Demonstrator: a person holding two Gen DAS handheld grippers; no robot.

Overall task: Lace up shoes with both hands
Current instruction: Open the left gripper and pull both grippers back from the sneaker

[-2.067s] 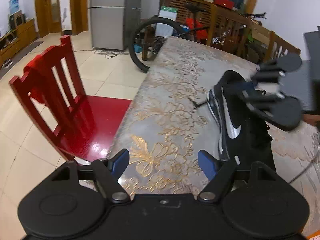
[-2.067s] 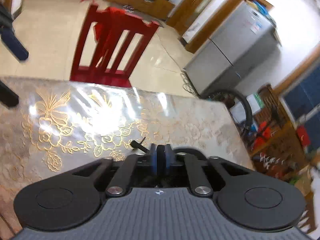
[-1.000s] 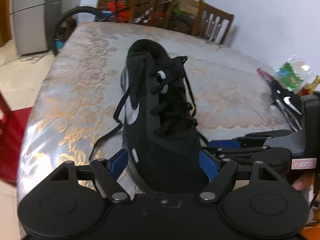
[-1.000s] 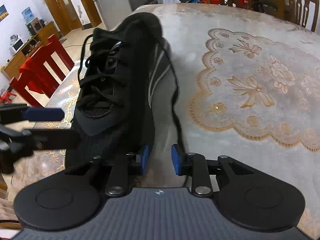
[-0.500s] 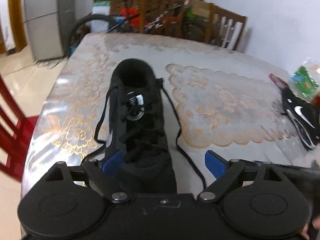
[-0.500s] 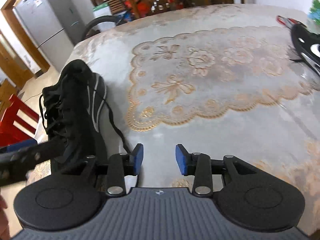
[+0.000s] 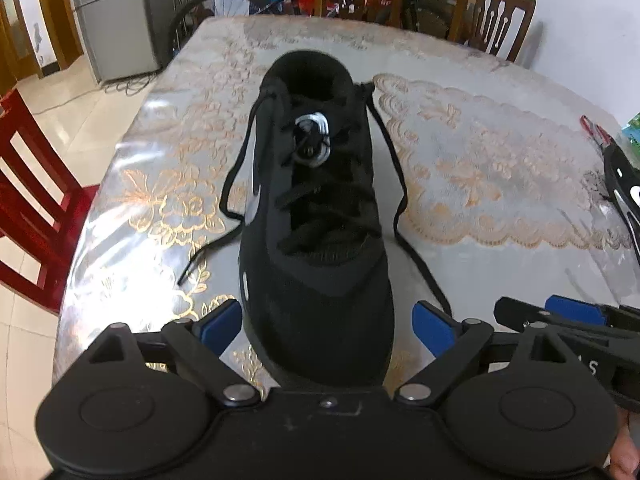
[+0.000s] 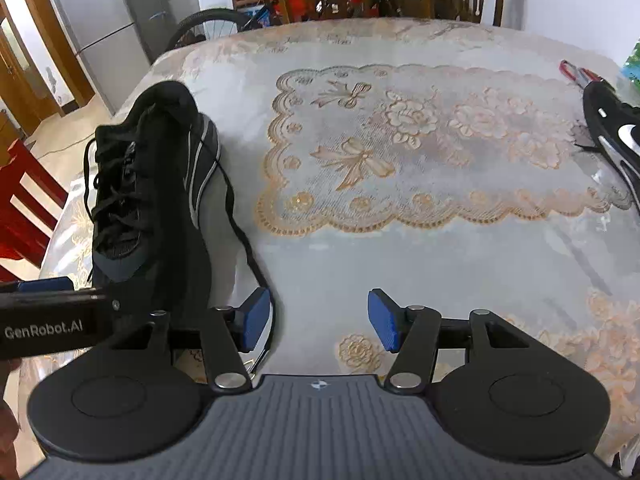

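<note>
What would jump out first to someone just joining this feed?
The black shoe sits toe-first in front of the left gripper, whose open jaws straddle its toe; its untied laces trail onto the floral tablecloth on both sides. The right gripper hangs open over bare cloth beside it. A second shoe lies at the far right edge.

a home dining room: lace-patterned tabletop (image 8: 400,240), wooden chairs (image 7: 496,16) at 12 o'clock, a fridge (image 8: 96,28) and bicycle (image 8: 208,28) at 11 o'clock.

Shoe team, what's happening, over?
Left gripper open, right gripper just opened, both empty. Shoe untied, laces loose. Nothing blocking.
</note>
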